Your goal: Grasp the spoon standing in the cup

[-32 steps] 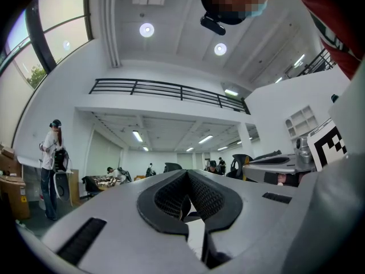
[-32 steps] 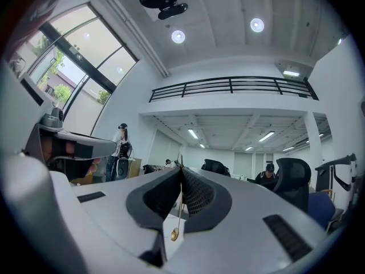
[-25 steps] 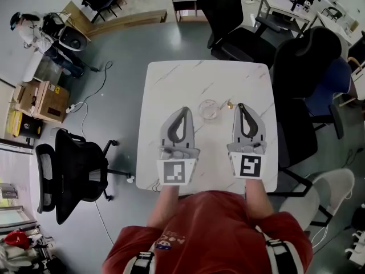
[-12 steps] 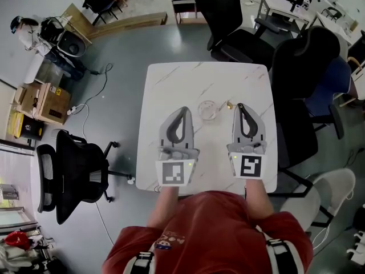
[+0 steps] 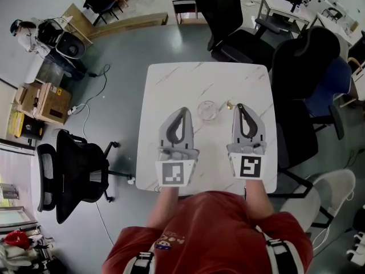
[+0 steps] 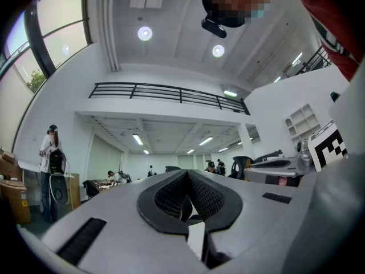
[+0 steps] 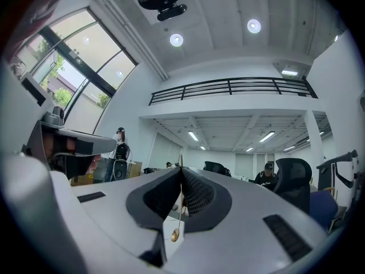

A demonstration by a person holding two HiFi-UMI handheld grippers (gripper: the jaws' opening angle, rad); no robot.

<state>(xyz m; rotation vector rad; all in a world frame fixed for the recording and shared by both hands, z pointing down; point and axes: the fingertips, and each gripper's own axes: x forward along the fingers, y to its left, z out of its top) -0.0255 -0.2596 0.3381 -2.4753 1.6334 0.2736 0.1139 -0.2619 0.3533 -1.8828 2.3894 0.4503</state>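
Your right gripper (image 5: 239,107) has its jaws closed to a hairline. In the right gripper view the thin gold spoon (image 7: 175,234) runs along the seam where they meet. The handle tip pokes out above the jaws and the bowl hangs below. I judge that it is pinched by the handle, not merely standing in front of the jaws.

Your left gripper (image 5: 185,109) is also closed, tips together, with nothing between them. It lies flat at the 7 o'clock side of the cup (image 5: 208,110).

The cup is clear glass and stands on the white marble tabletop (image 5: 188,79). It is just beside the right gripper's tip, at its 9 o'clock. From the head view a gold glint shows between the cup and that tip. No spoon can be made out inside the cup, though the glass is small and hard to read.

**Assessment:** the grasp appears made and the spoon appears clear of the cup.

**Recommendations:**
- Hold the pinch firm. The handle is slim and smooth, and it could swing or slip between the pads.
- Move slowly and level, so the hanging bowl does not sway toward the cup at 9 o'clock.
- Leave the left gripper parked where it lies. It is near enough to steady the cup if the cup gets nudged.
- Confirm the hold in the right gripper view before any lift.
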